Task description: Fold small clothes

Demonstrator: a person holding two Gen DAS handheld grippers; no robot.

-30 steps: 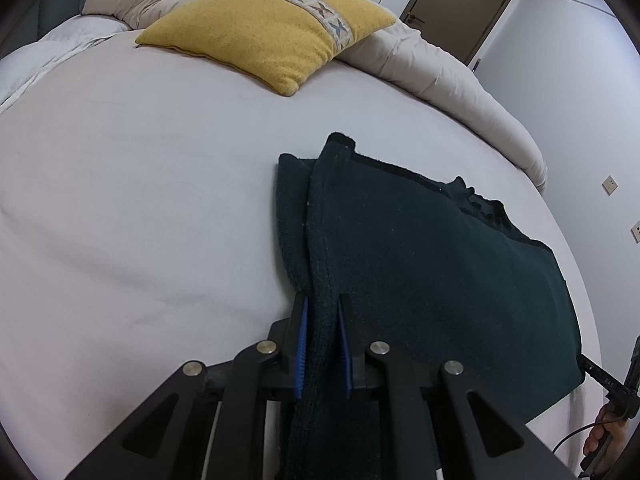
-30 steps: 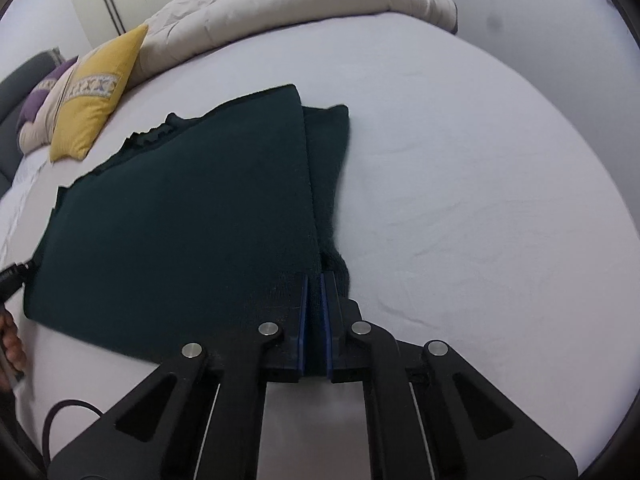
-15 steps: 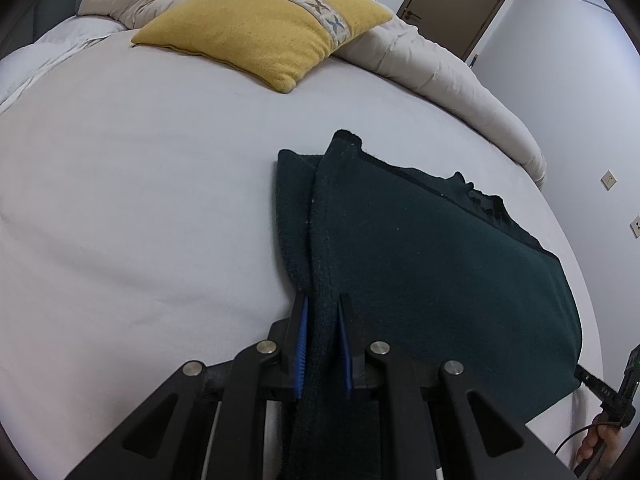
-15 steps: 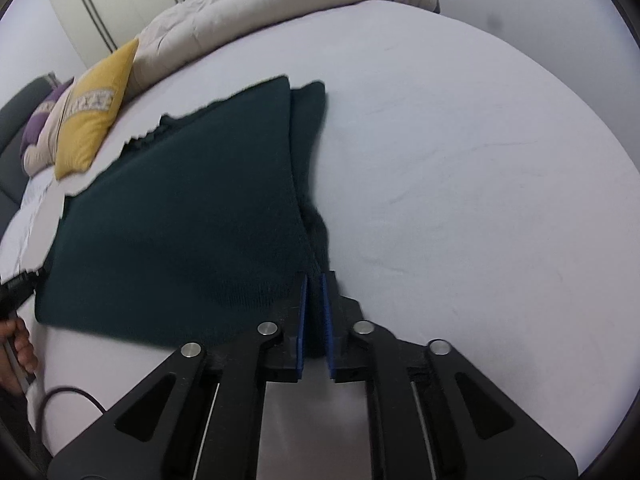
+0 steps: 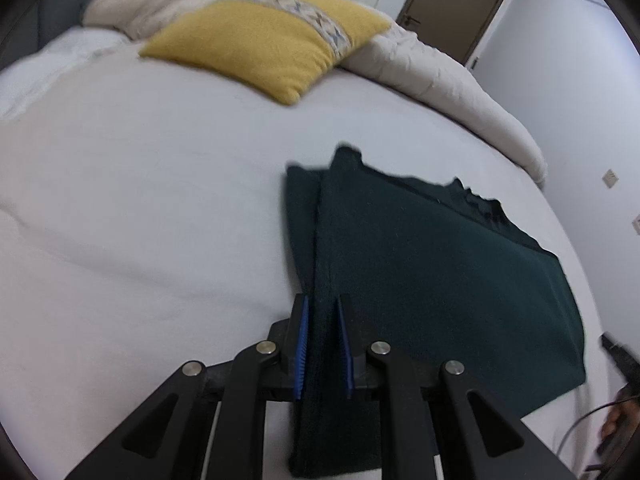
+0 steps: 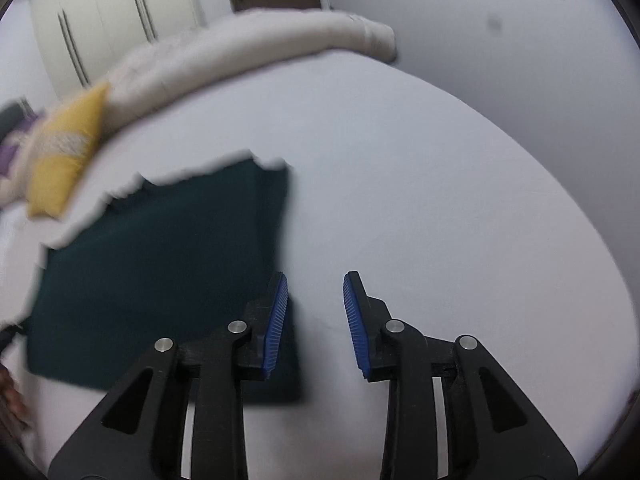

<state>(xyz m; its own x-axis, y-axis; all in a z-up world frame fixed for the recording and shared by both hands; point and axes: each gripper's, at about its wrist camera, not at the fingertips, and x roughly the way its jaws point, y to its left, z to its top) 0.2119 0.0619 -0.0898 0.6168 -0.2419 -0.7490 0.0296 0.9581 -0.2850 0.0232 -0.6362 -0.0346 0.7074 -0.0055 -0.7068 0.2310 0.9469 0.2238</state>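
Note:
A dark green knit garment [image 5: 420, 272] lies partly folded on the white bed sheet [image 5: 140, 220]. My left gripper [image 5: 322, 320] is shut on the garment's near left edge, the fabric pinched between its blue pads. In the right wrist view the garment [image 6: 160, 264] lies flat to the left. My right gripper [image 6: 314, 304] is open and empty, its left finger just over the garment's right edge and its right finger over bare sheet [image 6: 460, 220].
A yellow cushion [image 5: 272, 44] and a rolled beige duvet [image 5: 440, 84] lie at the far side of the bed. A wall with sockets [image 6: 520, 20] stands to the right. A hand holding a dark handle [image 5: 620, 360] shows at the right edge.
My right gripper has opened and let go of the garment's corner, then drawn back to the right. My left gripper stays shut on the garment's edge.

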